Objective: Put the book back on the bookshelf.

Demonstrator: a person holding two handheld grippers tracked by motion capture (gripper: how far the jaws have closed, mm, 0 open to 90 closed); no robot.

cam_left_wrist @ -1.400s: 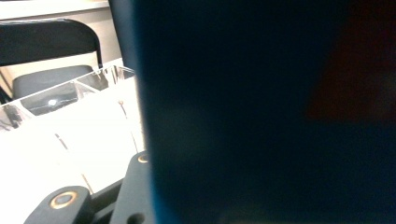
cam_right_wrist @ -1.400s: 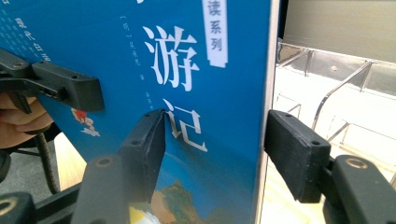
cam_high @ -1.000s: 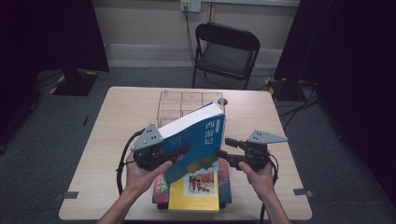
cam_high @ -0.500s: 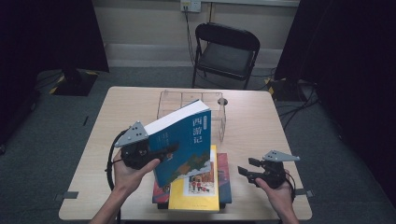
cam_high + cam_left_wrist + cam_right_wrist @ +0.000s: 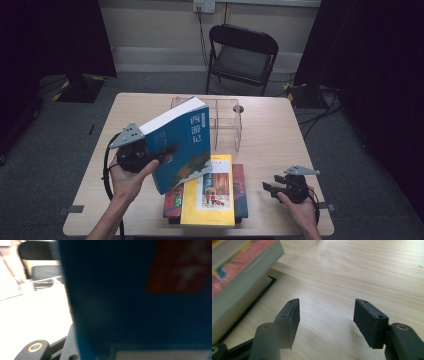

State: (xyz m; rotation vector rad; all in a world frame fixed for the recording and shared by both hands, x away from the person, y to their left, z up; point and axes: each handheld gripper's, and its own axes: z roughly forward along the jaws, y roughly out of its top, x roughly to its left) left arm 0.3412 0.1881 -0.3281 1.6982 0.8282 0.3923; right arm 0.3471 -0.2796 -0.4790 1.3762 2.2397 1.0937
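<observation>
high view: blue book [image 5: 180, 145] is held by the left gripper [image 5: 150, 155] alone, jaws clamped across its lower left edge, tilted, lifted clear of the stack [image 5: 210, 192]. since a second ago the right gripper [image 5: 272, 189] has let go of the book's right edge and dropped to the table [image 5: 280, 125] at about 4 o'clock from the stack, just beside the stack's right side. the book has been carried slightly toward 9 o'clock and stood more upright.

left gripper view: close, blurred blue cover [image 5: 130, 302] is seen, the grip taken as firm. clear rack [image 5: 220, 117] is seen at 12 o'clock of the stack, near the book's top corner.

right gripper view: jaws stand partly open over bare wood, nothing between the pads [image 5: 292, 320]; stack edge [image 5: 239, 285] lies at 10 o'clock.

judgement: the two-handed lift is finished and the book's weight has been handed to one side. slotting the book into the rack is taken to be next. risk noted: a one-edge grip on a heavy book may let it sag or swing.
</observation>
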